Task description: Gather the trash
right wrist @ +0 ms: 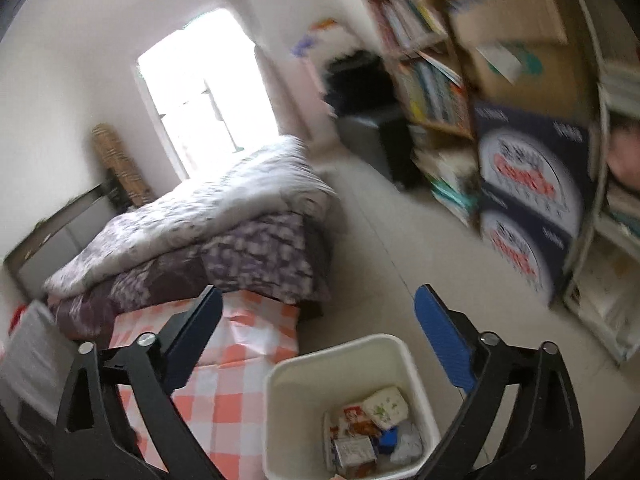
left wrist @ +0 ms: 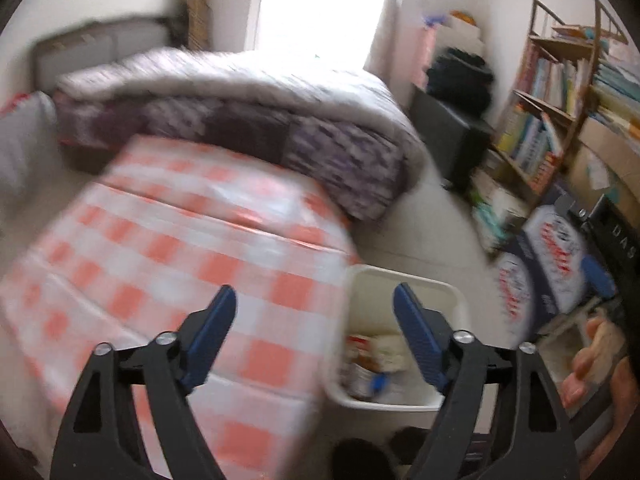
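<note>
Both grippers empty, wide open over the bin.
L gripper & R gripper hold nothing; white bin beside checked table has wrappers, cartons inside. Drop step looks done; next: find any leftover trash.

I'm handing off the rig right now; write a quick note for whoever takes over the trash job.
Left claw: open, nothing between its fingers.
Right claw: open, also empty.
White bin stands on the floor beside the checkered table; wrappers and small packets lie inside it.
Done: several pieces are binned.
Left: the visible part of the table shows no trash, but the views are blurred, so check the rest of the table and the floor.
</note>
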Demonstrator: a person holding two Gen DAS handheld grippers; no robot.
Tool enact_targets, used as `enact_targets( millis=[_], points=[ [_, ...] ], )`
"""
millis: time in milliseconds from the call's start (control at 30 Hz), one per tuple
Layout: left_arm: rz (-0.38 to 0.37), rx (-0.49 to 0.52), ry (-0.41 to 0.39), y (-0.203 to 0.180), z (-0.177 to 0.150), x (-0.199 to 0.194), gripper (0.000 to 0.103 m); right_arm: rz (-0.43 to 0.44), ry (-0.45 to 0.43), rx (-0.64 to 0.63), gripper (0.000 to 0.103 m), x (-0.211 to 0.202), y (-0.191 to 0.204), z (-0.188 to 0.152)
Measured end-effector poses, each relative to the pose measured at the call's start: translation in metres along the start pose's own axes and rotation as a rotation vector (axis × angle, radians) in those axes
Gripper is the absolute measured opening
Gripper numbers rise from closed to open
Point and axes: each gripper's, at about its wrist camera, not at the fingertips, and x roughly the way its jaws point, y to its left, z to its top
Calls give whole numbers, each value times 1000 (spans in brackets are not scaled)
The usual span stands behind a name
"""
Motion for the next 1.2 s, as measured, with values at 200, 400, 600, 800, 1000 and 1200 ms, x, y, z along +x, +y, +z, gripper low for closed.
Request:
enact_targets(
  millis=[200, 400, 600, 800, 1000, 1200],
  points=[
    [303, 0, -231, 57, -19, -74, 96, 89, -69, -206, 97, -34, 78, -33],
    [521, -150, -364, 117, -28, -121, 96, 184, -36, -329, 97, -51, 131, -69],
    [556, -242, -253, 164, -36, -113, 96, 278, 15, -412, 96, -59, 173, -98],
    [586, -247, -247, 176, -49, -111, 96, 315, 57, -441, 96, -56, 194, -114],
    [656, -236, -254, 181, -55, -108, 96, 345, 58, -467, 96, -58, 211, -125],
    [628, -277, -256, 191, -55, -116, 96, 362, 83, -469, 96, -56, 219, -131]
  ],
)
